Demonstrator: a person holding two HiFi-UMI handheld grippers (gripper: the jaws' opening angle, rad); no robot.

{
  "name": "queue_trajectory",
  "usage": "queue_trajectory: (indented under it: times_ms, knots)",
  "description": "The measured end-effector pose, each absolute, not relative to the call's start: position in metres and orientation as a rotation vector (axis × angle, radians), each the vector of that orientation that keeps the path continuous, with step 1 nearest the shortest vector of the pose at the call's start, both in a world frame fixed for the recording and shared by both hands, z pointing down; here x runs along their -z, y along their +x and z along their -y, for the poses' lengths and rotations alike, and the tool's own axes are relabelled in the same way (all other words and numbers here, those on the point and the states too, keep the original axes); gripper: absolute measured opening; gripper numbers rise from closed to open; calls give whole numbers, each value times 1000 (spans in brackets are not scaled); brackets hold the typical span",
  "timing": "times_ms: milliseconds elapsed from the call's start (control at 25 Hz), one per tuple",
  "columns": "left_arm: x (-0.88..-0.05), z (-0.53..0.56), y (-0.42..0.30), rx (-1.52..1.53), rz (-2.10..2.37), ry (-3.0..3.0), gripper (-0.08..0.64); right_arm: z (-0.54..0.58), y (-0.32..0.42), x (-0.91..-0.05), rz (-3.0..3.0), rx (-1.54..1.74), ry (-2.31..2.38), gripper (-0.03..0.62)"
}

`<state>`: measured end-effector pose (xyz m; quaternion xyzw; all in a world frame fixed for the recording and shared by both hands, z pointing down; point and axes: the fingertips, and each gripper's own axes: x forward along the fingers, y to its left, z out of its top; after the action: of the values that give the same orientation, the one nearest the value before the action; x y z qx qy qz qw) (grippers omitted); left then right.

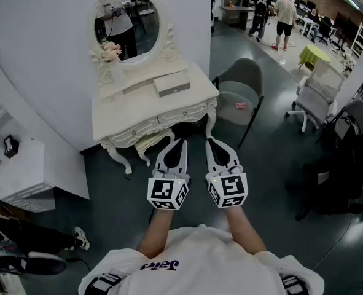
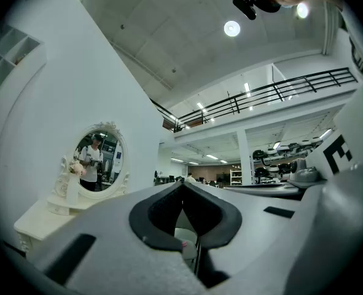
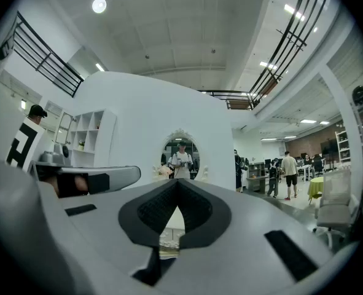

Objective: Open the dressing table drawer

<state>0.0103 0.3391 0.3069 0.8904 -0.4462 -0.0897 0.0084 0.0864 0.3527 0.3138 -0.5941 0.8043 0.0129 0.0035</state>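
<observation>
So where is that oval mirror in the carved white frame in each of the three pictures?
Head view: the mirror is upper left, above the white dressing table.
Left gripper view: mirror at middle left.
Right gripper view: mirror dead centre.
Shared landmark: pink flowers at its left edge, in all three.

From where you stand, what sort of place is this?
Probably an open office or lab, not a bedroom: the dressing table stands beside office chairs, with desks and people behind.
</observation>
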Motion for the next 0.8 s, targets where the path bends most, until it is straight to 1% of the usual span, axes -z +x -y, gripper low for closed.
queue_trajectory:
  times_ms: [280,480,800]
  knots:
    - [-319,-341,27,256,1468,2779,15,-346,109,-329,-2497,62,-1863,8]
    - [-333,-335,31,198,1481,2759,15,-334,104,-342,-2547,144,-1805,8]
    - [-356,-274,14,154,1510,2729,15,-277,87,-364,-2589,198,-1785,8]
